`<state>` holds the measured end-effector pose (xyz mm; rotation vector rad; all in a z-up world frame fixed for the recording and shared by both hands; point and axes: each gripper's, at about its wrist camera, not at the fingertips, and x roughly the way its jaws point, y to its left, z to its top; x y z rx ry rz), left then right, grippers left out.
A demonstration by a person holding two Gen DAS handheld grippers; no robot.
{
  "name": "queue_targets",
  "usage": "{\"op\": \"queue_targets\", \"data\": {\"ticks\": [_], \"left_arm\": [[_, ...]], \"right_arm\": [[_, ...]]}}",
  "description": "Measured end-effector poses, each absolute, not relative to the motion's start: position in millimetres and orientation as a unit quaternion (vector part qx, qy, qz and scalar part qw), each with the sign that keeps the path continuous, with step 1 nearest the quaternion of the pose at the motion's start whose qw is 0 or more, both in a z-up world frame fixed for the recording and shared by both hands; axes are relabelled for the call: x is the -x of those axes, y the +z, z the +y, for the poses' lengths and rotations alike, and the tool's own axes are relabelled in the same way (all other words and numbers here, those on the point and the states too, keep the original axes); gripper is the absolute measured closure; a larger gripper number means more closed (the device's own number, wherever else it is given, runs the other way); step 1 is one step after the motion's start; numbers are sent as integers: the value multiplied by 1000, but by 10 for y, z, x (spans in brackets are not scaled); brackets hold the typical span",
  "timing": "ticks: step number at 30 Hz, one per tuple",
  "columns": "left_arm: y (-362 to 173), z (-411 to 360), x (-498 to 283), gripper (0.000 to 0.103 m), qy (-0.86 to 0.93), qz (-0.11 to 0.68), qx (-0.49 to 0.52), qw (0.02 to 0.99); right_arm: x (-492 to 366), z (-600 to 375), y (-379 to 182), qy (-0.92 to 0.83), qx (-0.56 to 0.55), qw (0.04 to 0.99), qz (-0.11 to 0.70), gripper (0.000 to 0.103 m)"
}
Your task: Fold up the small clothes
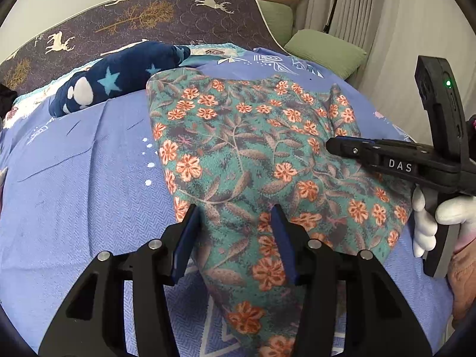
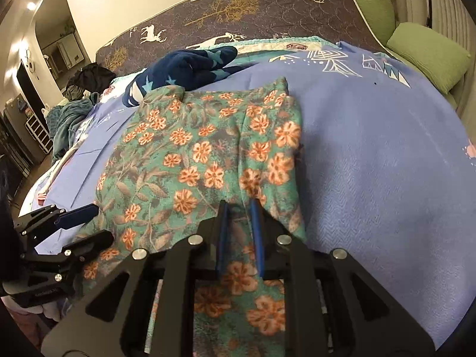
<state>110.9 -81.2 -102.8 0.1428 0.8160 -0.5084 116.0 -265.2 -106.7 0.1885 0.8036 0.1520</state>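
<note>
Floral garment (image 1: 253, 148) beneath left hand-held gripper (image 1: 236, 232), spread.

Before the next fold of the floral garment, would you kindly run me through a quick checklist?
1. Floral garment lies flat on the blue bedspread: mostly ok, ridge near its right edge.
2. Left claw open, straddling the near hem: ok.
3. Right claw gripping cloth: cannot tell; jaws narrow, fabric lies between them.
4. Both claws at the same near end: ok.
5. Star-patterned garment off the floral one: not ok in the right wrist view, they touch at the far corner.
</note>
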Motion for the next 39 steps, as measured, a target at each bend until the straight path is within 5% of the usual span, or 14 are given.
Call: {"op": "queue_targets", "data": {"ticks": [11, 14, 17, 28, 30, 34, 39], "left_arm": [[-648, -937, -1420, 51, -236, 362, -95, 897], [-790, -928, -1734, 48, -208, 386, -91, 894], [-1136, -825, -1933, 33, -195, 422, -61, 883], [-1119, -764, -1909, 33, -201, 412, -48, 887], [-1107, -751, -1900, 33, -201, 410, -45, 888], [-1098, -701, -1912, 33, -209, 410, -28, 887], [-1062, -531, -1875, 33, -261, 413, 48, 871]], "right_arm": [[-1367, -2574, -541, 76, -20, 928, 363, 79], [-1673, -2707, -688, 87, -49, 914, 394, 79], [-1834, -2824, -1097, 93, -78, 902, 414, 79], [-1699, -2851, -994, 93, -92, 912, 389, 78], [-1564, -2942, -847, 92, -104, 919, 368, 73], [-1342, -3230, -633, 82, -122, 925, 350, 46], [-1162, -3554, -887, 96, -178, 896, 395, 45]]}}
